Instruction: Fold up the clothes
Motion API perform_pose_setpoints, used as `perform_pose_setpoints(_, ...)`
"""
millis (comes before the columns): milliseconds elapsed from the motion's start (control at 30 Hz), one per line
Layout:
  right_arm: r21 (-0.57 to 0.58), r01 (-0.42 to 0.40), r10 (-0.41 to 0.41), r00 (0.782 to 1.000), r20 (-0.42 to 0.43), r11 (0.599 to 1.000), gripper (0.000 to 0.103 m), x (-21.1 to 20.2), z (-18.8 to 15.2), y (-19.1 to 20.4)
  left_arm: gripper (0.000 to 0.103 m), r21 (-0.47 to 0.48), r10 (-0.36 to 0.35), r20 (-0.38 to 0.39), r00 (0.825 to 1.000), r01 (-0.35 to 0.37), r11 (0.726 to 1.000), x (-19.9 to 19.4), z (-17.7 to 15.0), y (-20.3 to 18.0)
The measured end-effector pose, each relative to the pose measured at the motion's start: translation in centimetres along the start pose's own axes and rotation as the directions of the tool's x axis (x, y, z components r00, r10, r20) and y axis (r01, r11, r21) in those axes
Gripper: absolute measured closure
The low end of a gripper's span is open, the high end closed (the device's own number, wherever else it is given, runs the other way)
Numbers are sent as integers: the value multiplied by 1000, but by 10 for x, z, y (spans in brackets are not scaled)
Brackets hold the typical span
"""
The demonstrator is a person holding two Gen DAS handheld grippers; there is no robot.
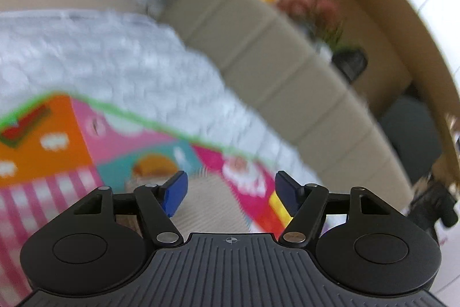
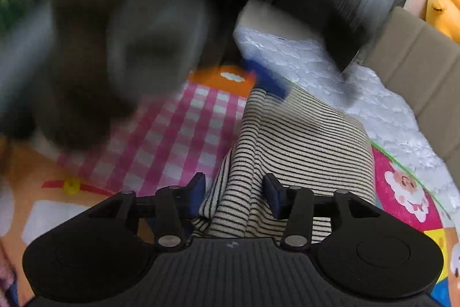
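While the left gripper (image 1: 230,192) hangs released over the play mat (image 1: 57,140), holding nothing, the striped garment (image 2: 302,134) lies mid-mat, its near fold bunched between the right gripper (image 2: 234,196)'s parted pads, seemingly ready for pinching.

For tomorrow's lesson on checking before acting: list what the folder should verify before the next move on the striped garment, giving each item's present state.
1. Striped garment lies on the play mat: ok.
2. Fabric sits between the right gripper jaws: ok.
3. Right pads pressing the fabric: not ok, gaps show.
4. Left gripper is empty, jaws apart: ok.
5. Left gripper's place relative to the garment's far end: cannot tell, blurred.
6. Garment lies flat: not ok, a fold bunches near the right gripper.
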State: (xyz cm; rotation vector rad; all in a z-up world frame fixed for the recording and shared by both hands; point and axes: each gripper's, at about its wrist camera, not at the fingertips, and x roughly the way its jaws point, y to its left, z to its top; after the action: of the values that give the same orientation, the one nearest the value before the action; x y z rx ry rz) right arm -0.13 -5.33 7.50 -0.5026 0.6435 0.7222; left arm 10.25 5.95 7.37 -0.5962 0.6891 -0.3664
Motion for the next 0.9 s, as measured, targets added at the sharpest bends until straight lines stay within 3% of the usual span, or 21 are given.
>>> perform_pose_setpoints(33, 15, -21, 21, 1000, 3, 1000, 53, -4, 1, -7, 38, 12, 51, -38, 998, -50, 999, 12, -6, 4)
perform_pose_setpoints(67, 38, -35, 34, 999, 23, 999, 43, -11, 3, -16, 42, 22, 85, -62, 994, -84, 996, 20, -11, 9)
perform_pose_setpoints(200, 133, -76, 58, 989, 135, 988, 25, -43, 7, -44, 47, 31, 127, -80, 989, -125, 992, 30, -13, 23)
perform_pose_setpoints(400, 260, 18, -76, 974, 215, 965, 25, -38, -18, -57, 47, 76, 156, -77, 985, -150, 986, 40, -13, 21)
perform_pose_setpoints(533, 257, 56, -82, 992, 94, 965, 26, -9, -43, -42, 47, 82, 154, -75, 985, -148, 986, 45, -9, 25)
perform_pose_setpoints(667, 196, 112, -129, 989, 75, 974, 25, -4, -42, -25, 47, 73, 143, -73, 987, -137, 988, 52, -9, 32)
perform_pose_setpoints(900, 249, 121, -139, 988, 59, 961, 24, -4, -38, -26, 47, 101, 151, -45, 987, -146, 984, 66, -11, 33)
